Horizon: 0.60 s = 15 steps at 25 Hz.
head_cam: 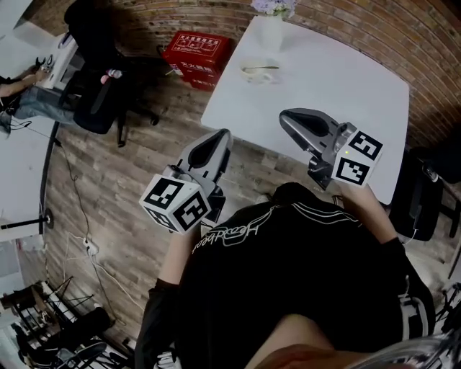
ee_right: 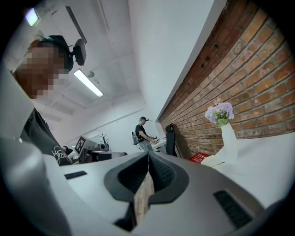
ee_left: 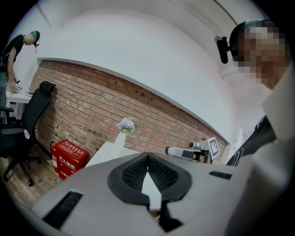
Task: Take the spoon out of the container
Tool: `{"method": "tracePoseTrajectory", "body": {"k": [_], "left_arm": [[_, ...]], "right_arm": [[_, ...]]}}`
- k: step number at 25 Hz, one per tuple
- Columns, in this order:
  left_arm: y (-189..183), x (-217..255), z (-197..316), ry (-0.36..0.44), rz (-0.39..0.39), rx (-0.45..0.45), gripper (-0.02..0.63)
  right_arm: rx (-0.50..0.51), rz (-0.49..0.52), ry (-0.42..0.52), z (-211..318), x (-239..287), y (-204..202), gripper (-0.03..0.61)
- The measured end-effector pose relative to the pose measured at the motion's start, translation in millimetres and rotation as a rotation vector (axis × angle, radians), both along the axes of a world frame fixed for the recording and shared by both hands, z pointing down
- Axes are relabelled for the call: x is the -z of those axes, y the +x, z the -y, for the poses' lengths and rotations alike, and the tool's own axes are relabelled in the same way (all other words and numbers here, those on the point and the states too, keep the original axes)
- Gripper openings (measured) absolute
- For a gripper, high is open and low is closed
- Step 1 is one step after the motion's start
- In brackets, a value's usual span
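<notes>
A small pale container (head_cam: pixel 261 76) sits on the white table (head_cam: pixel 338 86) near its far edge, with a spoon (head_cam: pixel 259 68) lying across it. Both grippers are held up in the air, well short of the container. My left gripper (head_cam: pixel 222 135) hangs over the wooden floor to the left of the table, jaws shut with nothing between them (ee_left: pixel 147 157). Over the table's near part, my right gripper (head_cam: pixel 287 117) is also shut and empty (ee_right: pixel 148 157). Neither gripper view shows the container or the spoon.
A white vase with purple flowers (head_cam: pixel 272 21) stands just behind the container. A red box (head_cam: pixel 196 54) lies on the floor left of the table. A black office chair (head_cam: pixel 97 79) and a desk with a person stand at the far left. A brick wall (head_cam: pixel 374 29) runs behind the table.
</notes>
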<state>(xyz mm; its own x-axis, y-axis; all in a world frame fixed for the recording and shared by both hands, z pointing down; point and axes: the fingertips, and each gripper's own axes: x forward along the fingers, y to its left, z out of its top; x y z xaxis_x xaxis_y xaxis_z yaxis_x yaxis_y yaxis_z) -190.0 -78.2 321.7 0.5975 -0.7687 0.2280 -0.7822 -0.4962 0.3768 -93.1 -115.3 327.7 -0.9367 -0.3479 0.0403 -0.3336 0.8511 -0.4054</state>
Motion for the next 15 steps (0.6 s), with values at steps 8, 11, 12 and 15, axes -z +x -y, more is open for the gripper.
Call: {"method": "tracePoseTrajectory", "body": {"k": [8, 11, 12, 15], "left_arm": [[10.3, -24.4, 63.6, -0.053, -0.007, -0.049, 0.005], [14.3, -33.2, 85.1, -0.074, -0.007, -0.065, 0.005], [14.9, -36.2, 91.5, -0.08, -0.008, -0.068, 0.005], [15.1, -44.9, 109.6, -0.103, -0.017, -0.068, 0.005]], "right_arm": [[-0.116, -0.012, -0.044, 70.0, -27.8, 27.8, -0.003], [-0.146, -0.027, -0.052, 96.1, -37.4, 35.8, -0.002], [-0.147, -0.032, -0.056, 103.5, -41.3, 36.2, -0.002], [-0.134, -0.054, -0.073, 123.7, -53.7, 34.7, -0.002]]}}
